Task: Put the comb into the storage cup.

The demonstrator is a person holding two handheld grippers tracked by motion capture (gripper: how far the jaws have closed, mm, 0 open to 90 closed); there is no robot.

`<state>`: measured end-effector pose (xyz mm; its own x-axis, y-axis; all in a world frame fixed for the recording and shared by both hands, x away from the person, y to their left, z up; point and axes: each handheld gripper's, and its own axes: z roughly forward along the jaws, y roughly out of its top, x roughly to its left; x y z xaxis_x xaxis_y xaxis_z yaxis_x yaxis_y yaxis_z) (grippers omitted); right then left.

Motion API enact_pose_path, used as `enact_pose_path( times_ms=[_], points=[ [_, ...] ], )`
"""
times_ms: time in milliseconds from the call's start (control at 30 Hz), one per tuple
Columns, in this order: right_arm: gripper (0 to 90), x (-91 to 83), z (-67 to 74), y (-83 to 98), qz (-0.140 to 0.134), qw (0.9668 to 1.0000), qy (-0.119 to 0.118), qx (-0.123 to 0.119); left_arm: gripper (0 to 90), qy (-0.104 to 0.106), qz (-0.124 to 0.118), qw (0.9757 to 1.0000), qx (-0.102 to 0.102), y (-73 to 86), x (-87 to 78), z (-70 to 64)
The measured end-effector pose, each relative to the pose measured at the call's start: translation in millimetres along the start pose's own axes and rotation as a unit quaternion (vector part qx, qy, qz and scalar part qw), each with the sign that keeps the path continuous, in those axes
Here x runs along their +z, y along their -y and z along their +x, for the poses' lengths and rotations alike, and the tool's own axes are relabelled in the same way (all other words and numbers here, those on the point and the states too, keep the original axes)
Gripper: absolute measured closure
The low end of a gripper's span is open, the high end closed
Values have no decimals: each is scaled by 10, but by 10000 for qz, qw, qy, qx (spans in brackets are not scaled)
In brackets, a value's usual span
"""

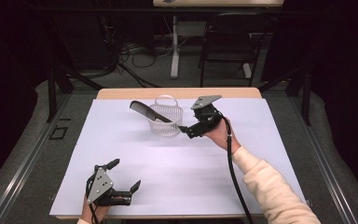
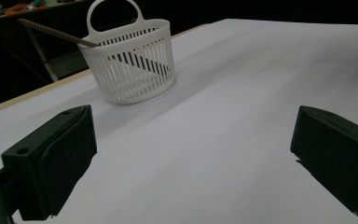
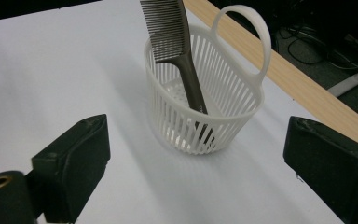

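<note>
A white slatted basket (image 1: 166, 120) (image 2: 130, 60) (image 3: 223, 102) with a loop handle stands upright at the back middle of the white table cover (image 1: 191, 168). A dark comb (image 1: 147, 111) (image 2: 51, 30) (image 3: 168, 28) leans in it, handle down and teeth sticking out over the rim to the left. My right gripper (image 1: 185, 129) (image 3: 198, 135) is just right of the basket, pointing at it, open with nothing between its jaws. My left gripper (image 1: 125, 174) (image 2: 193, 121) rests near the front left edge, open and empty, well apart from the basket.
The cover lies on a wooden table whose far edge (image 1: 177, 93) (image 3: 307, 88) shows behind the basket. Beyond it on the floor stand a black chair (image 1: 228, 42), a white table leg (image 1: 175, 46) and cables.
</note>
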<state>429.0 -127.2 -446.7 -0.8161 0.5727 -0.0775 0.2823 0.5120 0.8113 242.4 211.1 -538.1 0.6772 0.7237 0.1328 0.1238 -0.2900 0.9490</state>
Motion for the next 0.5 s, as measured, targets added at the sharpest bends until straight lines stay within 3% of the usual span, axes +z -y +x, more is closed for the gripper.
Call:
enact_pose_path(
  times_ms=[500],
  points=[
    [3,-113,-2,203,265,9994,-161,140,4,-32,2,10000,-7,6,-15,-4]
  ],
)
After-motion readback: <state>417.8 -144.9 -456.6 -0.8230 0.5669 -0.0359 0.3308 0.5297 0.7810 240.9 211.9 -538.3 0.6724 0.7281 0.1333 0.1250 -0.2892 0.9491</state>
